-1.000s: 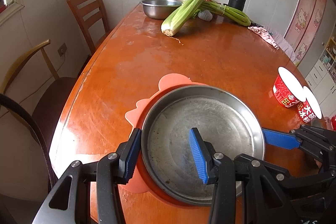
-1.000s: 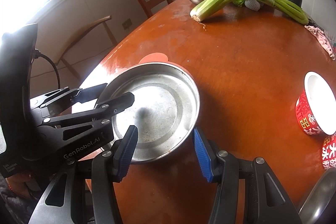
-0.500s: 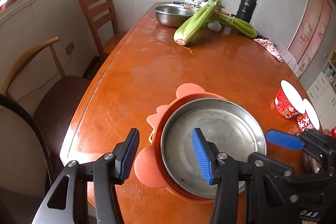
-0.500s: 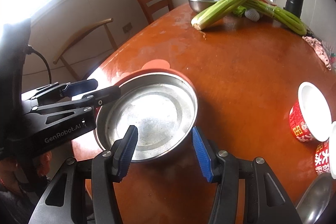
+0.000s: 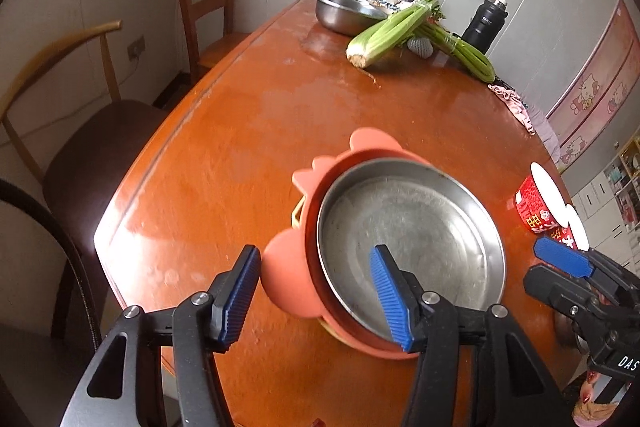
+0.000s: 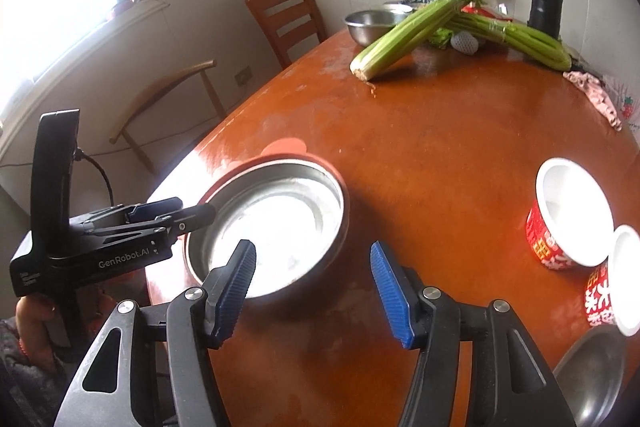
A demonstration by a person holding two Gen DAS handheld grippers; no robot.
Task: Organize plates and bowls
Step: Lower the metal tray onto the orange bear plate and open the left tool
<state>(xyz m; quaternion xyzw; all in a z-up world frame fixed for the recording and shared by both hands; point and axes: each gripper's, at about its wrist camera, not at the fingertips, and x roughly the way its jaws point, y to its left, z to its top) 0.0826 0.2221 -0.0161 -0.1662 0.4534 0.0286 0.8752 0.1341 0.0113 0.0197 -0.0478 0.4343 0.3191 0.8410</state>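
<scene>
A steel plate (image 5: 408, 235) rests inside a salmon-pink silicone plate (image 5: 288, 275) with ear-shaped tabs, near the table's front edge. It also shows in the right wrist view (image 6: 276, 227). My left gripper (image 5: 316, 297) is open above the stack's near left rim and holds nothing. My right gripper (image 6: 312, 287) is open and empty, above the table just right of the steel plate. Two red paper bowls (image 6: 568, 215) stand at the right. A steel bowl (image 5: 344, 9) stands at the far end.
Celery bunches (image 5: 392, 27), a black flask (image 5: 484, 23) and a pink cloth (image 5: 516, 107) lie at the far end of the orange table (image 5: 260, 115). Another steel dish (image 6: 592, 375) sits at the near right. Two chairs (image 5: 200, 7) stand along the left side.
Both grippers have pulled back and up from the steel plate. The left gripper's fingers no longer straddle its rim. The plate stack now sits farther away in both views.
</scene>
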